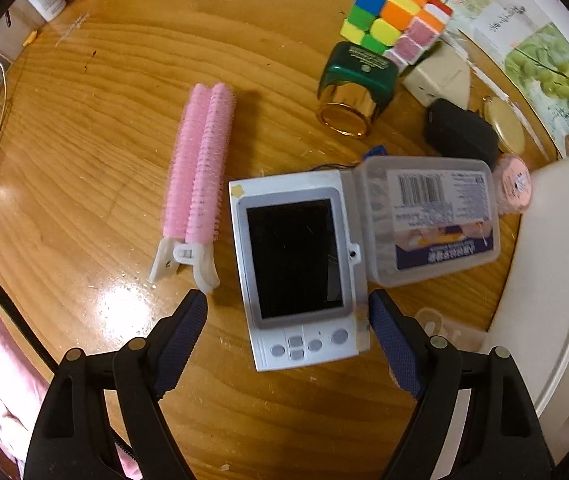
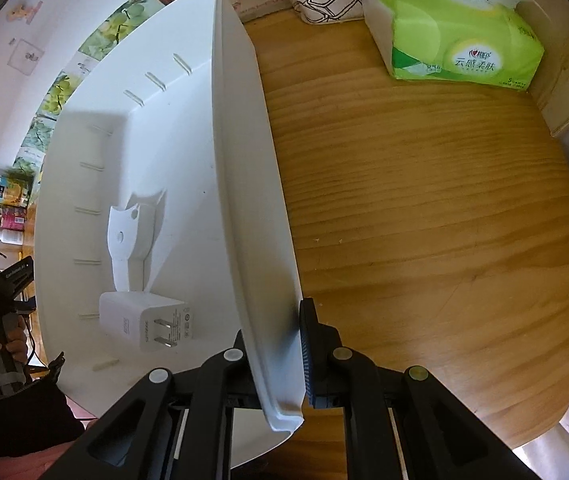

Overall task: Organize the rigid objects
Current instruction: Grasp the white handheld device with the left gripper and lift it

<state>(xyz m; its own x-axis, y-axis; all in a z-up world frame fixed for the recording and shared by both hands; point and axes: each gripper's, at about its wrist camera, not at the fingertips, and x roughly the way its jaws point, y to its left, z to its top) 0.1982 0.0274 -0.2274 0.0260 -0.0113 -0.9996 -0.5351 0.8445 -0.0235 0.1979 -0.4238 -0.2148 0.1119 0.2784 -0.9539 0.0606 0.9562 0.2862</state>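
A white handheld device with a dark screen [image 1: 296, 264] lies flat on the wooden table [image 1: 84, 160]. My left gripper [image 1: 288, 300] points down over it, open, one finger on each side of its lower half and neither pad touching it. Beside it lie a pink hair-roller clip [image 1: 200, 168] and a clear lidded box [image 1: 428, 216]. My right gripper [image 2: 274, 332] is shut on the rim of a white bin [image 2: 244, 160], which stands tilted. Inside the bin are a white charger plug [image 2: 144, 320] and a white clip [image 2: 128, 240].
Behind the device sit a colour cube [image 1: 396, 20], a green and gold cap [image 1: 352, 88], a beige adapter [image 1: 436, 76], a black pouch [image 1: 460, 132] and a pink round item [image 1: 514, 184]. The white bin [image 1: 556, 280] stands at the right. A green tissue pack [image 2: 456, 32] lies past the bin.
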